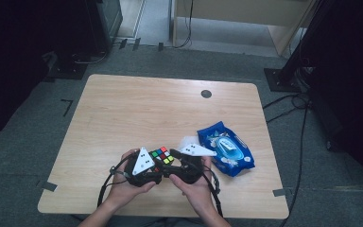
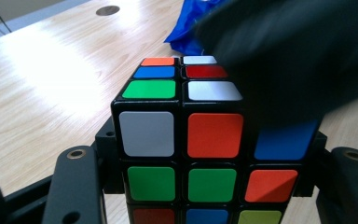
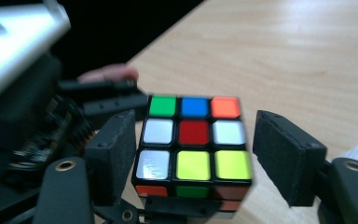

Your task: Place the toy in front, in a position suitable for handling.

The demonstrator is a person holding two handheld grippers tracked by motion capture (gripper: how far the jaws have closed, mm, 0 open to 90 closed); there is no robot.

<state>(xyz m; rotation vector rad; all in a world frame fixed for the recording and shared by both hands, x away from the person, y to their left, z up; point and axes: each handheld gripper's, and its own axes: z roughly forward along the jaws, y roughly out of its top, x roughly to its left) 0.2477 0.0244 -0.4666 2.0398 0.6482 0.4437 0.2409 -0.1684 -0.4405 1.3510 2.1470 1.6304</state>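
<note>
Left claw (image 2: 209, 186) clamps cube (image 2: 186, 135) | right claw (image 3: 193, 154) straddles it, unclamped

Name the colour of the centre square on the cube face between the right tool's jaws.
Red, clearest in the right gripper view: the cube shows it mid-face.
</note>
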